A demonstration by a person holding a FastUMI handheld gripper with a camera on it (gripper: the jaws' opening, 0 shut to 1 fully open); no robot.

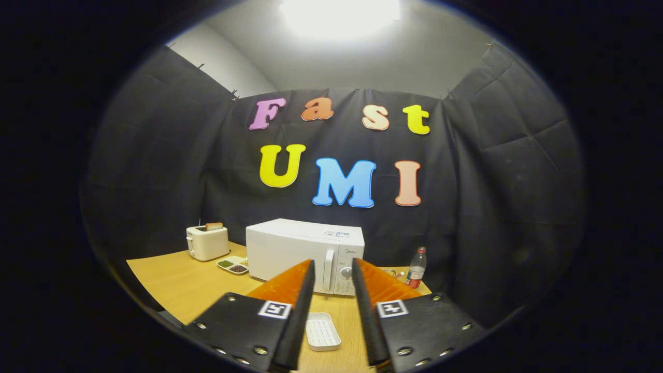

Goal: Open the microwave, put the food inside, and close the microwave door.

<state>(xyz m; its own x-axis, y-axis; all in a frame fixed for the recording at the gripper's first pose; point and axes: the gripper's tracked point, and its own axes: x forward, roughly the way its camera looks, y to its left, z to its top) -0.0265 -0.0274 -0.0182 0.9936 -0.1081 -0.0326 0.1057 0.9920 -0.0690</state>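
A white microwave [303, 254] stands on the wooden table [176, 280] with its door shut. Its vertical handle [328, 269] and control panel [345, 272] sit at the door's right side, seen through the gap between my fingers. My gripper [333, 267] hovers well short of the microwave, open, with nothing between the fingers. A small white ridged tray [322, 331] lies on the table below and between the fingers, nearer than the microwave; I cannot tell whether it carries food.
A white toaster [207, 242] with a slice of bread stands left of the microwave. A small divided dish [233, 265] of dark bits lies between them. A plastic bottle [416, 268] with a red label stands right of the microwave.
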